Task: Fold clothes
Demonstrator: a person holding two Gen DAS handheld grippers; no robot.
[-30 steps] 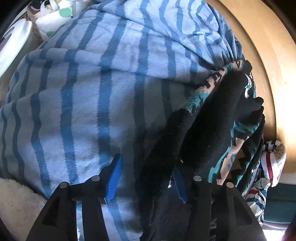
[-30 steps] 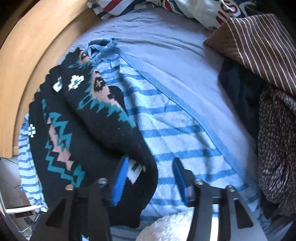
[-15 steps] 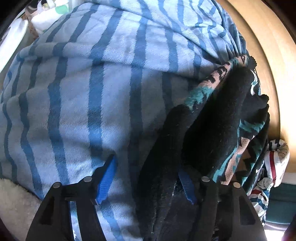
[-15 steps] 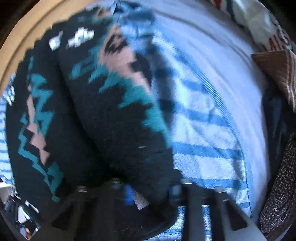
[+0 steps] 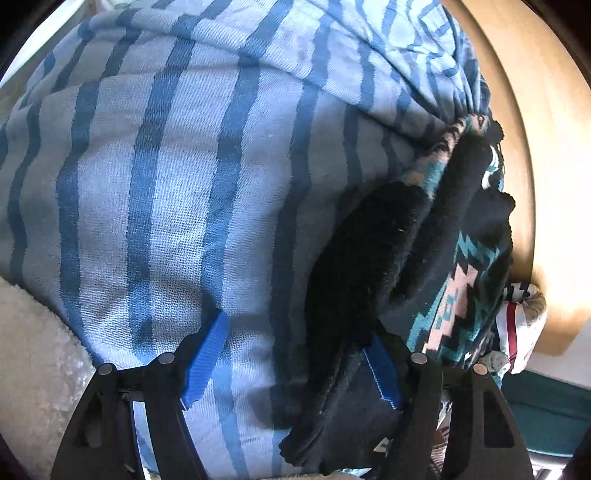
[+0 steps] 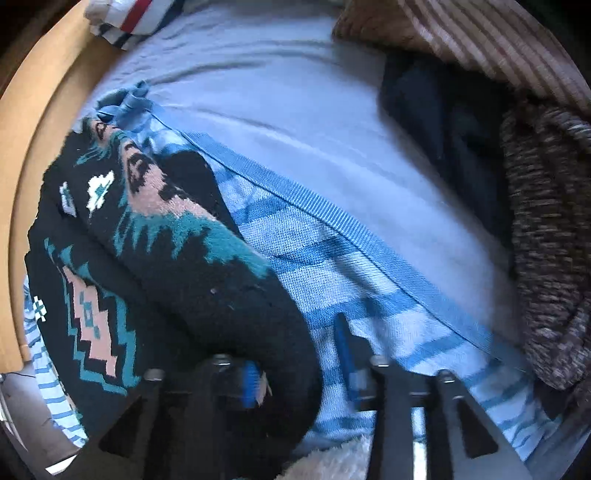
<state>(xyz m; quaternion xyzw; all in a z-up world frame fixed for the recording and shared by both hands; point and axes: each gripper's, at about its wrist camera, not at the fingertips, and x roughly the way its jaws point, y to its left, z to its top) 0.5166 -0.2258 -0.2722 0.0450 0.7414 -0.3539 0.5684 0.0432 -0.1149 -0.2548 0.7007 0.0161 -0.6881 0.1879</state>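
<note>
A black knit sweater [image 6: 207, 280] with teal and pink zigzag patterns lies bunched on a blue striped cloth [image 6: 332, 266]. In the left wrist view the striped cloth [image 5: 184, 184] fills the frame, with the black sweater [image 5: 369, 258] at its right side. My left gripper [image 5: 293, 365] is open, with the sweater's lower edge against its right pad and the striped cloth under its left pad. My right gripper [image 6: 298, 369] is open around a thick rolled fold of the sweater. The sweater hides part of its left pad, and a strip of striped cloth shows beside the right pad.
A curved wooden bed frame [image 6: 44, 110] runs along the left. Pale blue sheet [image 6: 314, 110] lies beyond. A brown striped garment [image 6: 461, 33], a dark one [image 6: 436, 110] and a grey knit [image 6: 546, 240] pile at the right. White fleece [image 5: 33, 350] sits near the left.
The left gripper's fingers have spread wider and sit closer to the cloth. The right gripper has pushed forward around the sweater fold, and its fingers stand somewhat closer together.
</note>
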